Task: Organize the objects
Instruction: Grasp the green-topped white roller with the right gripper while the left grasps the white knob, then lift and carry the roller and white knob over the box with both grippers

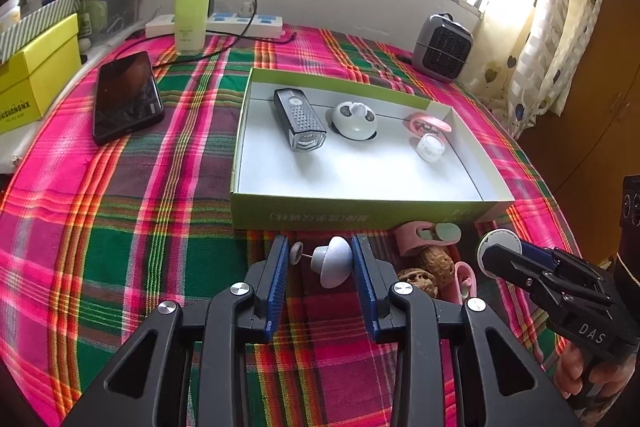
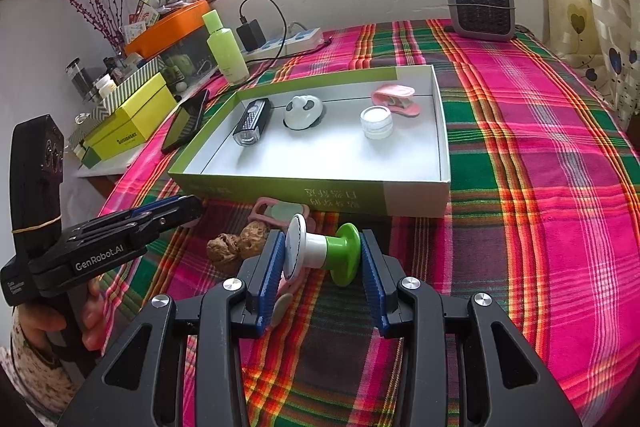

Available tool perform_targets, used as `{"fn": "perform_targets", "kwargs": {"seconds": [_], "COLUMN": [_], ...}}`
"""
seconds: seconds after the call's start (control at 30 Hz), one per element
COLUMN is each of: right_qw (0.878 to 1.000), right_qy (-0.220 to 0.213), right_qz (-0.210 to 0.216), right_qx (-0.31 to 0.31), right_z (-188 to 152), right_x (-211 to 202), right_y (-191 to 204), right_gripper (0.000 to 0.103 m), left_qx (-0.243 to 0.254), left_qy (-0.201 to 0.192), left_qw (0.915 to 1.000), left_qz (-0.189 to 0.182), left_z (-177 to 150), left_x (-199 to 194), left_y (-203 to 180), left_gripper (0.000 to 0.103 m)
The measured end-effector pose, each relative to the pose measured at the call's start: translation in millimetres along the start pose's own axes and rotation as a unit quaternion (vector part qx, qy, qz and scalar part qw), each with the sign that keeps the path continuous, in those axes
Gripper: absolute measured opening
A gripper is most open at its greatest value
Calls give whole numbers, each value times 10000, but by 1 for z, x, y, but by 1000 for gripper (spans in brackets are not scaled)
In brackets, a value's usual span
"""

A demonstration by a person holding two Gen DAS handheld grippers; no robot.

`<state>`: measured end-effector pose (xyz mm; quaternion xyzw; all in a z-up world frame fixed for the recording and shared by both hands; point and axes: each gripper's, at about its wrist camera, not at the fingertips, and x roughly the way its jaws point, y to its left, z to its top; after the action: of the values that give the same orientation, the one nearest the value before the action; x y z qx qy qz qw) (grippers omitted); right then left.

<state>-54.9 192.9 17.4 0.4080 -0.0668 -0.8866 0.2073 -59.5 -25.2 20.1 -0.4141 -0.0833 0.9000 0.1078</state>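
Observation:
A shallow green box (image 1: pixel 360 215) (image 2: pixel 316 193) holds a bike light (image 1: pixel 300 119) (image 2: pixel 250 125), a white panda-like gadget (image 1: pixel 354 121) (image 2: pixel 303 113), a pink clip (image 1: pixel 430 123) (image 2: pixel 396 99) and a small clear jar (image 1: pixel 429 147) (image 2: pixel 376 123). My left gripper (image 1: pixel 320 261) has its jaws around a grey mushroom-shaped piece (image 1: pixel 332 261) with a small white wheel (image 1: pixel 296 251), just in front of the box. My right gripper (image 2: pixel 322 255) is shut on a green-and-white spool-shaped piece (image 2: pixel 320 251). Two walnuts (image 1: pixel 424 271) (image 2: pixel 236 245) and pink clips (image 1: pixel 424 237) (image 2: pixel 276 211) lie between the grippers.
A phone (image 1: pixel 126 97) (image 2: pixel 186 125), green bottle (image 1: pixel 193 3) (image 2: pixel 225 47), power strip (image 1: pixel 216 25) and small heater (image 1: pixel 442 47) (image 2: pixel 480 1) stand beyond the box. Yellow boxes (image 1: pixel 36 75) (image 2: pixel 128 127) sit at the left. Plaid cloth (image 1: pixel 120 227) covers the table.

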Motion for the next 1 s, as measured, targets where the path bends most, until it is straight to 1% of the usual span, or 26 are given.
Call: {"fn": "perform_targets", "kwargs": {"seconds": [0.57, 0.87, 1.0], "right_qw": [9998, 9991, 9990], "right_qy": [-173, -287, -267], "right_qz": [16, -47, -54], "right_qx": [-111, -305, -343], "right_z": [8, 26, 31], "right_x": [-8, -5, 1], "right_y": [3, 9, 10], "right_gripper": [39, 39, 39], "left_qx": [110, 176, 193], "left_qy": [-159, -239, -243], "left_qw": [9998, 9996, 9995], "left_qz": [-2, 3, 20], "left_z": [8, 20, 24], "left_x": [-9, -9, -6], "left_y": [-7, -9, -9], "left_gripper": [30, 30, 30]}}
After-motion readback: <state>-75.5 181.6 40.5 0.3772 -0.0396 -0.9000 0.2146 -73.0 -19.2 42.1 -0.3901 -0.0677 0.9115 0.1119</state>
